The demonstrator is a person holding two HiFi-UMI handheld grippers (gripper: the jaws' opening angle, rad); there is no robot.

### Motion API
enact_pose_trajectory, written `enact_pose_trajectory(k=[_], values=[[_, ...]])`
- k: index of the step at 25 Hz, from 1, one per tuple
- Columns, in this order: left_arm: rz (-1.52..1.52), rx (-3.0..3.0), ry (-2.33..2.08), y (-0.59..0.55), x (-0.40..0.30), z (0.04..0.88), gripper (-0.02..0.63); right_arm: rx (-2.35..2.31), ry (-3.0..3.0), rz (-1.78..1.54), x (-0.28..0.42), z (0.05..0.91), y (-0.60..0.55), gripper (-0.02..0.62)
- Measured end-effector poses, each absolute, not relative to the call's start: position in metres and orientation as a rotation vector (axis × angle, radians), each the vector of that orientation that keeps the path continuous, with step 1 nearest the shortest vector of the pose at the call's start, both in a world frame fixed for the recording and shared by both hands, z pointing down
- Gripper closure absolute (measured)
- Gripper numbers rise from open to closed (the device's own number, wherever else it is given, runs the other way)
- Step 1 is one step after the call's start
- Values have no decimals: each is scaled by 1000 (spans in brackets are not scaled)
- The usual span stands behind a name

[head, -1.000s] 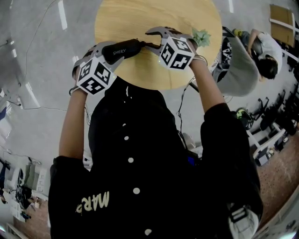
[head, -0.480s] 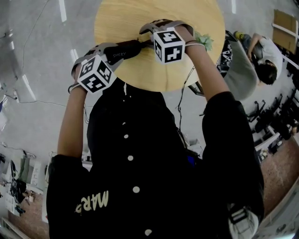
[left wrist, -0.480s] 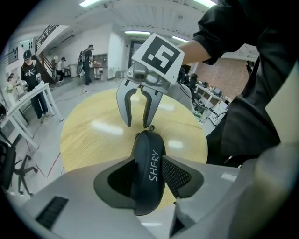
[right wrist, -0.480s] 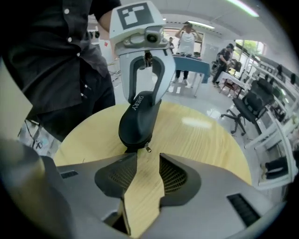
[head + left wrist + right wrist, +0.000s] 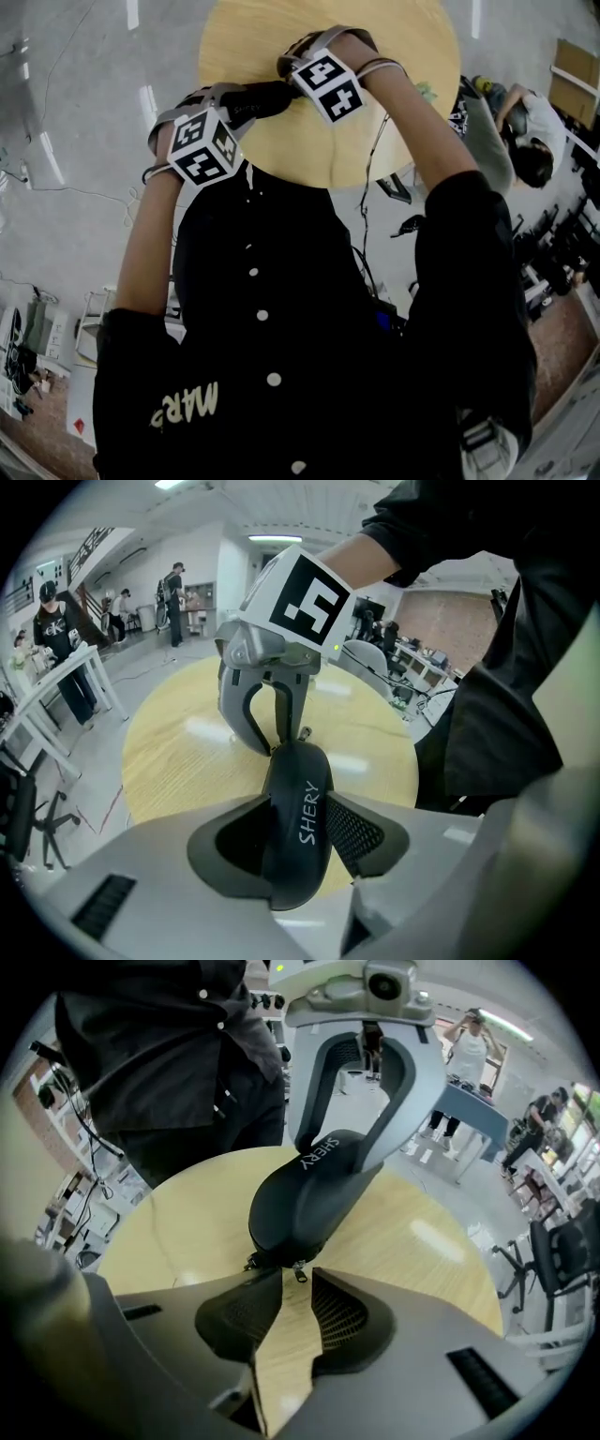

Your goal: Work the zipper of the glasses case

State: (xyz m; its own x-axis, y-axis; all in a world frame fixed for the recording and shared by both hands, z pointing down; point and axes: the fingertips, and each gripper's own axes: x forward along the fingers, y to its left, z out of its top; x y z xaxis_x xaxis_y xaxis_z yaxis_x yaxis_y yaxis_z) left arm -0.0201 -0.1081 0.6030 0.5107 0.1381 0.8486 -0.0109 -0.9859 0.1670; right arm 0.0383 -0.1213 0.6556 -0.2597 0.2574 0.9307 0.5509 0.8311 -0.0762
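The left gripper has its jaws clamped on the black glasses case — pads pressed against its two long sides, the white lettering facing the camera. At the case's other end the right gripper has just been closing, down to a narrow gap. The small zipper pull hangs between its tips, not yet pinched. Both grippers point steeply down over the round wooden table — the case spans the space between them
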Motion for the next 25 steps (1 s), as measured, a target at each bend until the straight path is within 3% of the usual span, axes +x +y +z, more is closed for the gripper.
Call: enact_pose_trajectory(k=[4, 7, 25], values=[[1493, 2596, 103, -108, -21, 603, 426, -625, -1867, -385, 38, 656, -119, 561], [1492, 2600, 97, -108, -21, 603, 426, -537, -1914, -430, 37, 651, -123, 575], [1565, 2553, -3, -107, -21, 604, 422, -201, -1819, -61, 51, 649, -118, 584]])
